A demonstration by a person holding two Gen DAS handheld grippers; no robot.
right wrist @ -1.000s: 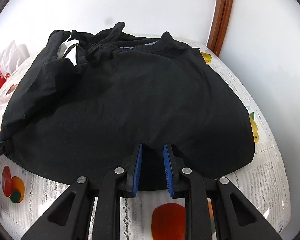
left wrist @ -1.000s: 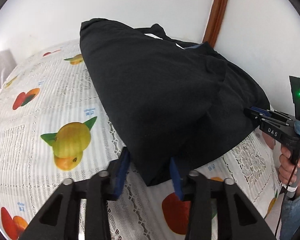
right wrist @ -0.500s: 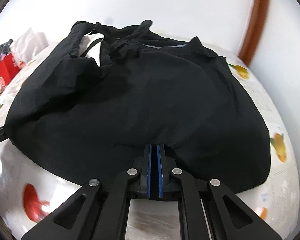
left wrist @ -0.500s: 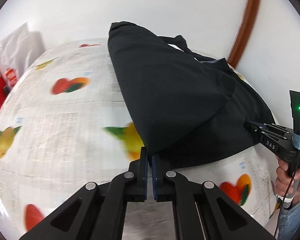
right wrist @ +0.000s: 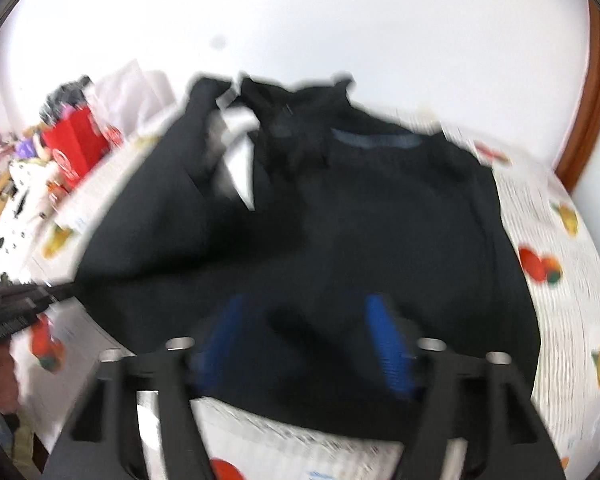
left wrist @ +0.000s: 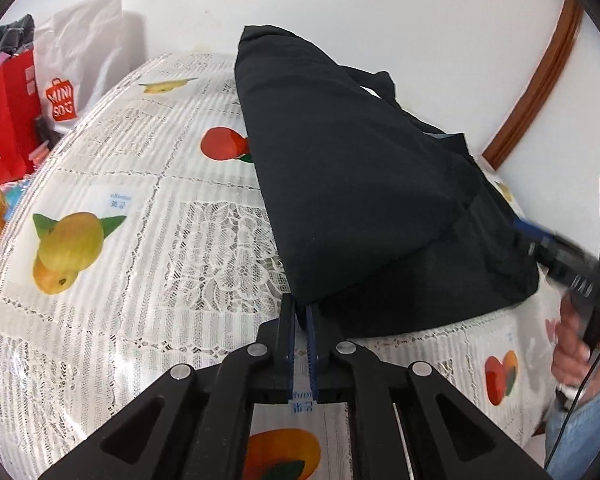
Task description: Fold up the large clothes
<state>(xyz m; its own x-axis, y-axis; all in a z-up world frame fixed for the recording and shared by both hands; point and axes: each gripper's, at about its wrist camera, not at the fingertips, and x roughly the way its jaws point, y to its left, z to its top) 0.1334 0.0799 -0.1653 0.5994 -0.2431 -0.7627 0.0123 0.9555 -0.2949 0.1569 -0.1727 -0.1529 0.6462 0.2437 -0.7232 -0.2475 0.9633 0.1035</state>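
A large black garment [left wrist: 364, 200] lies folded over on the fruit-print tablecloth [left wrist: 140, 240]. My left gripper [left wrist: 299, 312] is shut, its fingertips pinching the garment's near corner at the table surface. In the blurred right wrist view the garment [right wrist: 340, 240] fills the middle, with a blue neck band at the far end. My right gripper [right wrist: 312, 340] is open, its blue pads [right wrist: 384, 340] spread wide over the garment's near hem. The right gripper also shows in the left wrist view [left wrist: 560, 256], at the garment's right edge.
A red shopping bag [left wrist: 4, 120] and a white Miniso bag [left wrist: 80, 60] stand at the table's far left. A white wall and a brown door frame [left wrist: 536, 84] lie behind. A hand [left wrist: 576, 356] holds the right gripper at the table's right edge.
My right gripper has opened wide from shut and is moving, blurring its view. My left gripper stays shut on the garment corner and has shifted slightly right.
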